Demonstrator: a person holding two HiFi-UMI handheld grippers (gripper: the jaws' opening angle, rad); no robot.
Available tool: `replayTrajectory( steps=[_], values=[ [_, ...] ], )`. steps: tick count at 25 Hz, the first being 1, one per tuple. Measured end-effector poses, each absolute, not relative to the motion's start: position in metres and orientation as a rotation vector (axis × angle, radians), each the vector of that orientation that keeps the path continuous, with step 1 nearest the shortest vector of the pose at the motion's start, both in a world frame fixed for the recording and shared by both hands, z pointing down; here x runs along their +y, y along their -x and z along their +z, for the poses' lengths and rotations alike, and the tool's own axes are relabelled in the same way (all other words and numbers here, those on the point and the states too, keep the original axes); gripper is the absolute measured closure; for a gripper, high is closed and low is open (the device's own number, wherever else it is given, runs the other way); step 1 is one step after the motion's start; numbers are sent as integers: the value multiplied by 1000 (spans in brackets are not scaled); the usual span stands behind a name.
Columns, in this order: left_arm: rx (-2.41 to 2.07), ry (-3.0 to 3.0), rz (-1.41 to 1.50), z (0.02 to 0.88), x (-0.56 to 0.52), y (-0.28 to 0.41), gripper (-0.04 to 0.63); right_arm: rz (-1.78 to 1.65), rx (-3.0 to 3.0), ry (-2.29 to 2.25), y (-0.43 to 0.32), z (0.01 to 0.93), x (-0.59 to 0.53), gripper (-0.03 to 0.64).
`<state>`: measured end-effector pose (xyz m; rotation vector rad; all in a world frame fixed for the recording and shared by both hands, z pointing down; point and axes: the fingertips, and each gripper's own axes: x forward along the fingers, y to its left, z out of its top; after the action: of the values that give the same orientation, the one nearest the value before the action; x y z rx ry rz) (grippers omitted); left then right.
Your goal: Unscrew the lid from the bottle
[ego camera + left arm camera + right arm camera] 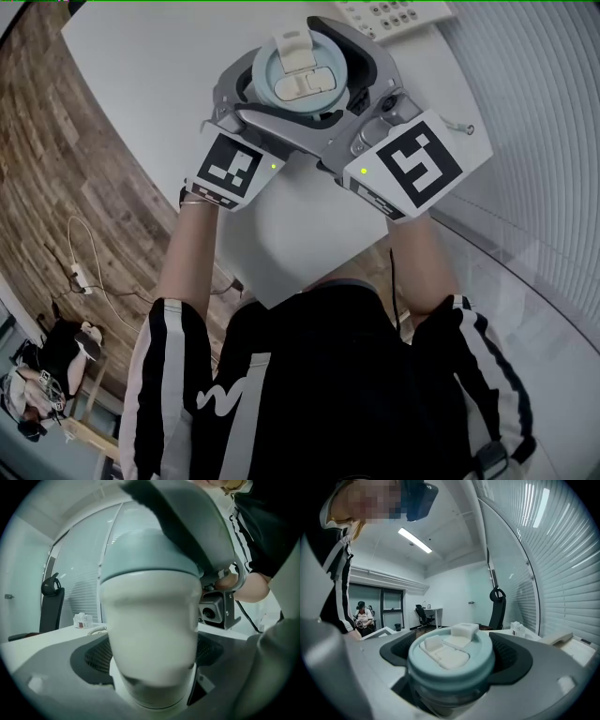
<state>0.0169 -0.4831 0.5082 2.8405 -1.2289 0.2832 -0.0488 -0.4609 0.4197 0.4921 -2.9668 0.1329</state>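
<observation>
Right gripper (452,665): jaws pressed onto the lid (450,658), 1 pad on each side of its rim.
Left gripper (152,667): jaws pinching the bottle (149,620) on its white body, below the lid.
Key relation: the bottle's long axis stands upright and crosses both pairs of jaws. The right gripper holds high and the left holds low, so a twist would turn about that upright axis.
Nearer hand: both grippers touch the bottle, but only the right is on the lid.
Step, as I judge: the lid looks seated on the body, so unscrewing seems barely begun.
Bottle place: above the table (141,66), between the 2 grippers. I cannot tell whether its base rests there.
Head view alone: both grippers close round the lid from the person's side, with a keypad (389,14) beyond.
Left gripper view alone: the seam where lid meets body.
Right gripper view alone: the lid's top with its flip cap (461,631).
</observation>
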Motion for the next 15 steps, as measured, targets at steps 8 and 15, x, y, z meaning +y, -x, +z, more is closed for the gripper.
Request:
replayTrajectory(
  steps=[8,15],
  values=[
    [-1176,-2913,257,502,-487,-27,95,129,-2979,-485,49,418,-461,146],
    [-1137,-2943,223,500,-485,-29,117,124,-2991,-494,48,417,-461,144]
  ],
)
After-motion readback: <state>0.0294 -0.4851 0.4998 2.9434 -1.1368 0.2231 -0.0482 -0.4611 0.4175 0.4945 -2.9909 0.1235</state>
